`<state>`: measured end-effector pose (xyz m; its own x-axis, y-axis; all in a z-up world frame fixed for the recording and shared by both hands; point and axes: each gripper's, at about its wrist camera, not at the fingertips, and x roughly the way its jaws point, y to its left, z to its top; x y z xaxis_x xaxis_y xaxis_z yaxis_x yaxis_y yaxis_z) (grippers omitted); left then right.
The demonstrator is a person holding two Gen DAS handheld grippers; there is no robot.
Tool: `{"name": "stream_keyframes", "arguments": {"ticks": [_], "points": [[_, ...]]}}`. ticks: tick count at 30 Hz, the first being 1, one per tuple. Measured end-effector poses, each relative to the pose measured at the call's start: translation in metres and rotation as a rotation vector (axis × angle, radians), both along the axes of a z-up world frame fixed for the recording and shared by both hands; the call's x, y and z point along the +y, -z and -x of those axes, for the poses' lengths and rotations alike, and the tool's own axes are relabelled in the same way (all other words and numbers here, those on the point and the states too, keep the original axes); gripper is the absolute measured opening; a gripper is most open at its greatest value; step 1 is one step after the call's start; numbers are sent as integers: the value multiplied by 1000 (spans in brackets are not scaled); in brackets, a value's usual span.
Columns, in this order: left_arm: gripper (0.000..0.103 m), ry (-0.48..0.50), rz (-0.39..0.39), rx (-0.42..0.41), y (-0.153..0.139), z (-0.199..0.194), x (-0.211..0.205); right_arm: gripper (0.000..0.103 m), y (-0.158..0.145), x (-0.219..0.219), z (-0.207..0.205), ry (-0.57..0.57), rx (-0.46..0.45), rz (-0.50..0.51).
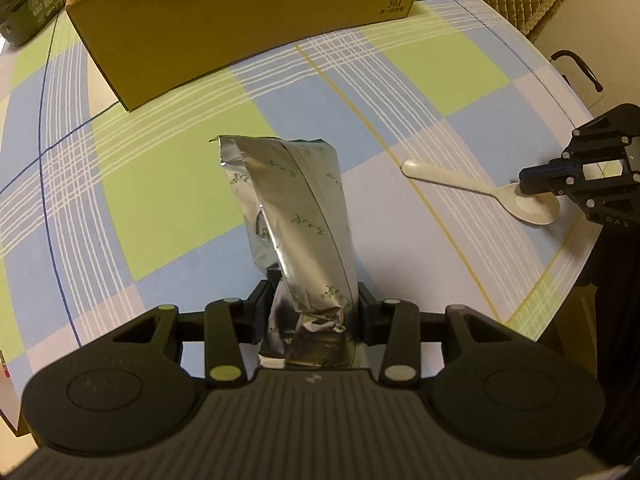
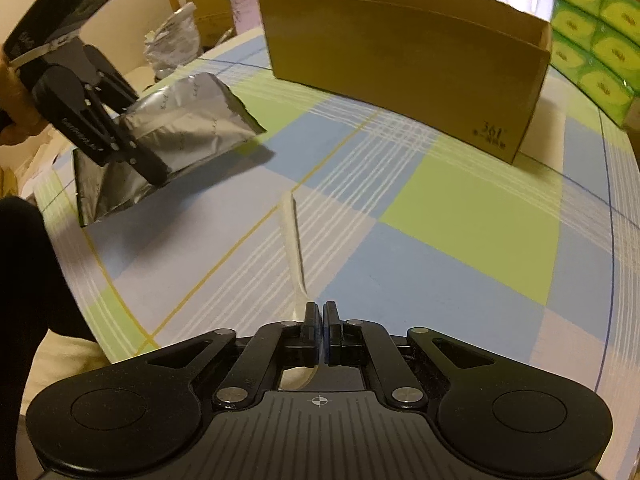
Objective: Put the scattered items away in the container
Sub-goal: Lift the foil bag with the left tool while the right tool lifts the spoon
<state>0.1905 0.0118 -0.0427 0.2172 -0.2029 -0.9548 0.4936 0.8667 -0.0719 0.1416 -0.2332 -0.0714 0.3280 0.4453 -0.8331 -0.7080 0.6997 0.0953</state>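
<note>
My left gripper [image 1: 312, 300] is shut on a silver foil pouch [image 1: 296, 208] that juts forward from its fingers. In the right wrist view the pouch [image 2: 188, 120] tilts up off the checked tablecloth and throws a shadow, with the left gripper [image 2: 148, 160] clamped near its lower end. An open brown cardboard box [image 1: 240, 40] stands beyond it. A white plastic spoon [image 1: 460, 186] lies flat on the cloth to the right. My right gripper [image 2: 322, 312] is shut, low over the neck of the spoon [image 2: 292, 232]. The spoon runs under the left finger, and its bowl shows beneath the jaws.
The box [image 2: 400, 60] sits at the far side of the round table [image 2: 460, 216]. Green tissue packs [image 2: 592, 40] are stacked to its right. A crumpled foil bag [image 2: 176, 36] lies at the back left. The table edge curves close behind the right gripper [image 1: 528, 184].
</note>
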Motion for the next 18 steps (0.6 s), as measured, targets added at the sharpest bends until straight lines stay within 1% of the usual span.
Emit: {"name": "stream_keyframes", "arguments": {"ticks": [2, 3, 4, 5, 6, 7, 13, 16, 18], "points": [[37, 1, 0, -1, 1, 0, -1, 4, 3, 0, 1, 4, 0, 11], [37, 1, 1, 0, 1, 1, -1, 15, 5, -1, 2, 5, 3, 14], [37, 3, 2, 2, 2, 2, -2, 31, 6, -2, 2, 11, 5, 14], [37, 4, 1, 3, 3, 2, -2, 76, 5, -4, 4, 16, -3, 6], [37, 5, 1, 5, 3, 3, -2, 84, 4, -6, 6, 11, -15, -9], [37, 4, 1, 7, 4, 4, -2, 84, 3, -6, 9, -2, -17, -16], [37, -3, -1, 10, 6, 3, -2, 84, 10, 0, 13, -47, -3, 35], [37, -1, 3, 10, 6, 3, -3, 83, 11, 5, 15, -60, -5, 43], [37, -1, 3, 11, 7, 3, -3, 65, 12, 10, 16, -63, -10, 62]]}}
